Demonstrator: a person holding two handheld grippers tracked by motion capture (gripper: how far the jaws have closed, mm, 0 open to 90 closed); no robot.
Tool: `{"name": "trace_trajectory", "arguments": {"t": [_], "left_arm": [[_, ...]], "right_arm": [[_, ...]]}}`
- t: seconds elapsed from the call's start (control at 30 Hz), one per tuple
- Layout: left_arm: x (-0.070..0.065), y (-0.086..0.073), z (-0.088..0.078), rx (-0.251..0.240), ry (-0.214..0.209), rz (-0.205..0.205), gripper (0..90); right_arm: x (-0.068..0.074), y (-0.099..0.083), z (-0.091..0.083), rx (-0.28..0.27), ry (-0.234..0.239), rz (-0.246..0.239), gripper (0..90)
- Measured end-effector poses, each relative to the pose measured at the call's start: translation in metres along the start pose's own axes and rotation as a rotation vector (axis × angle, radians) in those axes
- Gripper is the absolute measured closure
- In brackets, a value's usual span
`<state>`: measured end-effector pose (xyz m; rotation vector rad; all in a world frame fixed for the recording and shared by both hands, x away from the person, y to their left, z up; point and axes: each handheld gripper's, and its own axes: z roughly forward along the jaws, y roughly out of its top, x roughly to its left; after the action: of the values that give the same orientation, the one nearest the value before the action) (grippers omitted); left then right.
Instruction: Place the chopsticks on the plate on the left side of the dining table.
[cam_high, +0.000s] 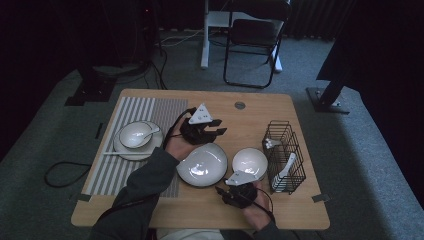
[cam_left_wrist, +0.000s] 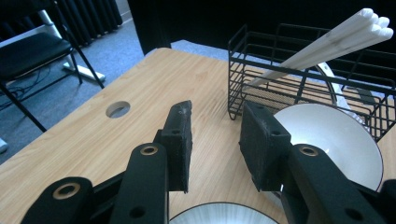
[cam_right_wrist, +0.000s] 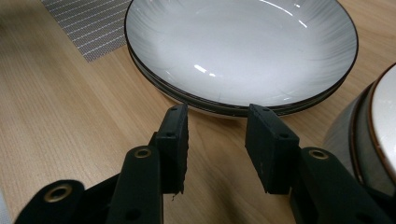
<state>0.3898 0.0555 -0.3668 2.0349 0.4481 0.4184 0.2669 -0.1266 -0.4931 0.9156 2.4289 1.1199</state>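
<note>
Glazed ceramic shallow plate (cam_high: 202, 164), lower centre of the high view: rigid, slick, breakable, moderately heavy. Right gripper (cam_right_wrist: 215, 140) faces its near rim, jaws spread, empty. Left gripper (cam_high: 204, 131) likewise spread above the far rim. Recommend pinching rim edge.

We note bare wood along the table's (cam_high: 150, 97) upper edge and lower left of frame, open for passage. Centre is crowded: wide plate (cam_high: 202, 165) and small bowl (cam_high: 249, 162) sit just beside each other. Wire basket (cam_high: 285, 155) walls off the right; placemat (cam_high: 145, 115) with stacked dishes (cam_high: 136, 137) blocks the left.
</note>
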Motion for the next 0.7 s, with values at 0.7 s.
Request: {"name": "trace_trajectory", "arguments": {"t": [0.7], "left_arm": [[-0.015, 0.019, 0.028, 0.02, -0.076, 0.021, 64.2]], "right_arm": [[0.008, -0.002, 0.006, 0.01, 0.009, -0.017, 59.6]]}}
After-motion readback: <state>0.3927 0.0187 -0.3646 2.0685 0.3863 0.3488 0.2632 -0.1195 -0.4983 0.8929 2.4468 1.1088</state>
